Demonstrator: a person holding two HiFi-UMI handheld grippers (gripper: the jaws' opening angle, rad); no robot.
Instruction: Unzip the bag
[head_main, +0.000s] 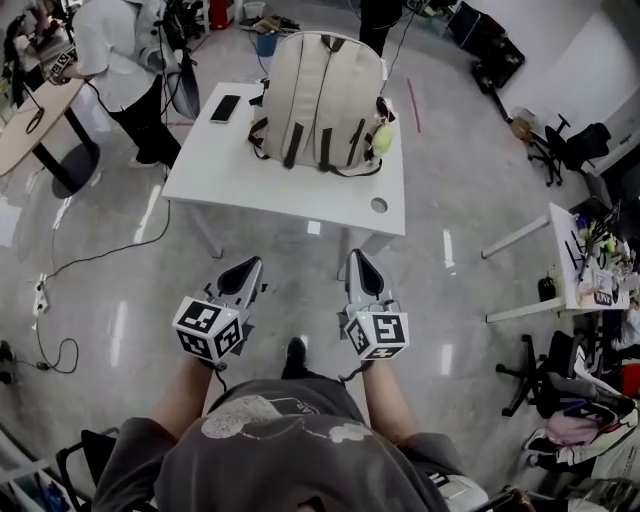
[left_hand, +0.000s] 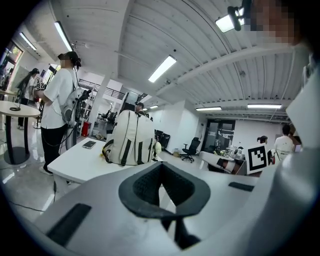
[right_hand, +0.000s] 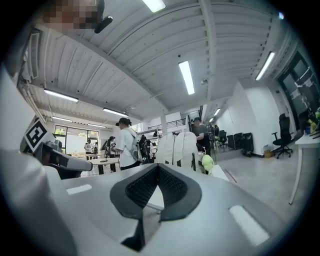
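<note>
Grey polished floor lies between me and the white worktop (head_main: 300, 190). On its far half stands the bag (head_main: 320, 95), a pale backpack with dark straps, upright. As far as I can make out it is zipped all round; the pulls are too small to find from here. Nothing of the job is done, I judge: reaching the bag, steadying it, finding a pull and running the zip all lie ahead.

A yellow-green ball (head_main: 382, 140) hangs at the bag's right side and may dangle near the zip line. A dark phone (head_main: 225, 108) lies just beside the bag on the left, apart from it.

My left tool (head_main: 245, 272) and right tool (head_main: 360, 265) are both short of the worktop's near edge, over the floor, well apart from the bag. Each has its jaws together on nothing, so both must open before they can take anything.

Nothing stands between me and the worktop. A person in a white top (head_main: 115, 50) stands near its far left corner, by a round table (head_main: 30, 130). A cable (head_main: 60, 350) trails over the floor to my left, off my path.
</note>
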